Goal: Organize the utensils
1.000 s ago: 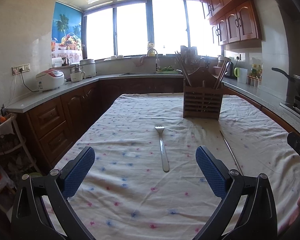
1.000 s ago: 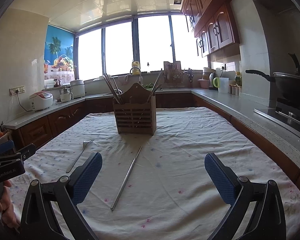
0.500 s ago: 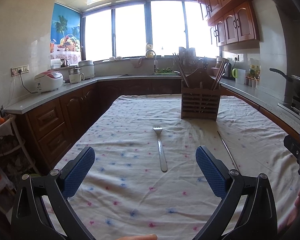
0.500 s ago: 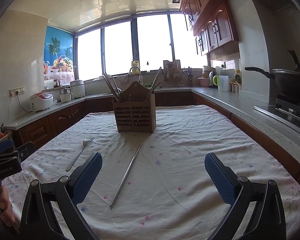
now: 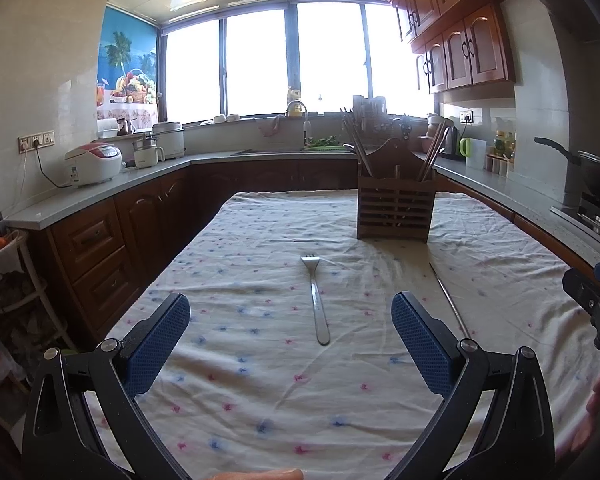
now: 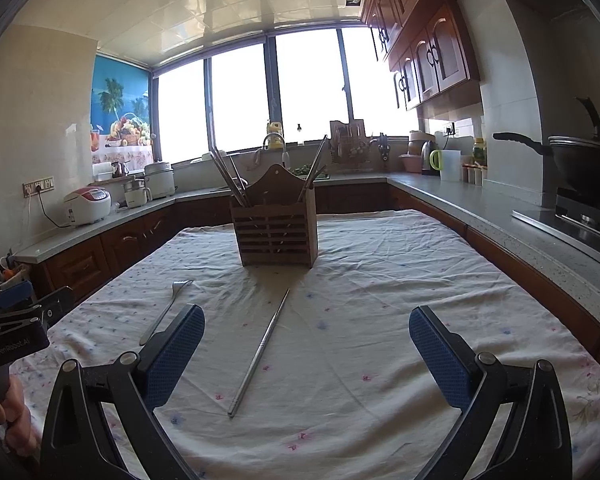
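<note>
A metal fork (image 5: pixel 315 300) lies on the cloth-covered table (image 5: pixel 260 360), tines pointing away, just ahead of my open, empty left gripper (image 5: pixel 290 340). A thin metal chopstick (image 6: pixel 260 350) lies ahead of my open, empty right gripper (image 6: pixel 306 350), nearer its left finger. The fork also shows in the right wrist view (image 6: pixel 166 310), and the chopstick in the left wrist view (image 5: pixel 448 300). A wooden utensil holder (image 5: pixel 394 200) with several chopsticks stands upright farther back, also in the right wrist view (image 6: pixel 276 226).
Kitchen counters run around the table, with a rice cooker (image 5: pixel 94 162) at left and a wok on a stove (image 6: pixel 584 164) at right. The other gripper shows at the right edge (image 5: pixel 596 300) and the left edge (image 6: pixel 16 320).
Both grippers have drifted slightly back and up, so the fork and chopstick sit a little farther ahead. Both stay open and nothing was picked up.
</note>
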`<action>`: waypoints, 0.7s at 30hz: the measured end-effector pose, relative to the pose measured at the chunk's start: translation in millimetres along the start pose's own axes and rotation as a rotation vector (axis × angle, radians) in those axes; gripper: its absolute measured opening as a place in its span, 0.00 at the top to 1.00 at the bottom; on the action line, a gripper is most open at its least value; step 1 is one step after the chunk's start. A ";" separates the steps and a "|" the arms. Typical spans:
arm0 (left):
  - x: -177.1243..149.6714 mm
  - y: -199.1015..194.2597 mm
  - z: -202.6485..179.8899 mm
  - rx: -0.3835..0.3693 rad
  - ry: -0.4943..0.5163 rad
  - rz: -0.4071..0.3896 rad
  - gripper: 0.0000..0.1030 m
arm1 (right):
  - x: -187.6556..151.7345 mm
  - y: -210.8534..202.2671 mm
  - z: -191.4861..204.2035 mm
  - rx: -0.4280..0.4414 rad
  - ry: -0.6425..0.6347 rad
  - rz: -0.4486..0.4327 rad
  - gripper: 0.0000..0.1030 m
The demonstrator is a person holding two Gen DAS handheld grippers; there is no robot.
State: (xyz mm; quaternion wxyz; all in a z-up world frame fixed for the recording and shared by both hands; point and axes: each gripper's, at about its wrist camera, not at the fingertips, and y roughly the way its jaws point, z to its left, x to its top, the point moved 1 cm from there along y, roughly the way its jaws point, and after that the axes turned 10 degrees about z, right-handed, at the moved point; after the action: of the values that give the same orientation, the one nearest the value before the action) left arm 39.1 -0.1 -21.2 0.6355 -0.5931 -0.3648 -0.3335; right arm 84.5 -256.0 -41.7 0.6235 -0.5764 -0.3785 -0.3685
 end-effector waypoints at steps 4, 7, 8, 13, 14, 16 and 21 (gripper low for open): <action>0.6 0.5 -0.4 -0.006 0.002 0.005 0.00 | 0.3 -0.1 0.7 0.000 -0.003 0.001 0.00; 0.4 0.1 -0.9 -0.003 0.002 0.003 0.00 | 0.2 -0.6 0.4 0.001 -0.002 -0.001 0.00; 0.4 0.2 -1.0 -0.003 0.003 0.003 0.00 | 0.2 -0.7 0.1 0.003 0.000 -0.001 0.00; -0.2 1.5 0.2 -0.005 0.000 0.010 0.00 | 0.6 -0.7 -0.3 0.007 0.002 -0.002 0.00; -0.2 1.4 0.5 -0.006 -0.001 0.010 0.00 | 0.9 -1.0 -0.3 0.009 0.000 -0.002 0.00; -0.2 1.2 1.1 -0.007 -0.003 0.010 0.00 | 1.1 -1.8 0.8 0.012 -0.003 -0.004 0.00; -0.3 -0.1 1.0 -0.015 -0.002 0.008 0.00 | 2.1 -2.3 1.9 0.017 -0.004 -0.005 0.00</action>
State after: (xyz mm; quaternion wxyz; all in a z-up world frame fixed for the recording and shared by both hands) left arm 38.8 0.9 -21.4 0.6322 -0.5996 -0.3605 -0.3329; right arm 83.3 -254.3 -38.8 0.6267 -0.5708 -0.3844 -0.3657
